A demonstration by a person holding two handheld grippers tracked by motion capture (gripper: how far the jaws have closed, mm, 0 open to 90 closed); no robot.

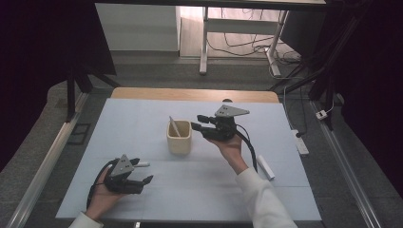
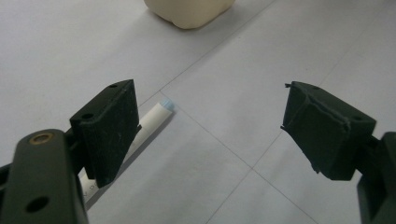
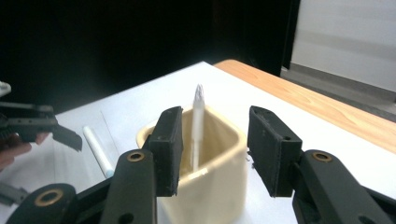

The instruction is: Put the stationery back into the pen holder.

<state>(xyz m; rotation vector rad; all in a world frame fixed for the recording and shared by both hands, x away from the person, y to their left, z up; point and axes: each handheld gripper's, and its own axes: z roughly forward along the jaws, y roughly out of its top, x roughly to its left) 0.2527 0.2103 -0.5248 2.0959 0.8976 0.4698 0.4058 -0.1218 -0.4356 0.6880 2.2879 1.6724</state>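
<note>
A cream square cup (image 1: 179, 137) stands mid-table with a white pen (image 1: 174, 126) leaning inside it. My right gripper (image 1: 196, 121) hovers just right of the cup's rim, pointing at it. In the right gripper view its jaws (image 3: 215, 116) stand apart with nothing between them, and the cup (image 3: 210, 186) and the pen (image 3: 198, 121) are right behind. My left gripper (image 1: 145, 172) rests open near the front left. A second white pen (image 2: 154, 119) lies on the mat beside its left jaw, outside the gap (image 2: 205, 107).
A third white pen (image 1: 265, 167) lies on the mat at the right, by the person's sleeve. The pale mat (image 1: 142, 114) covers a wooden table whose far edge (image 1: 190, 94) shows. Desk legs and cables stand on the floor beyond.
</note>
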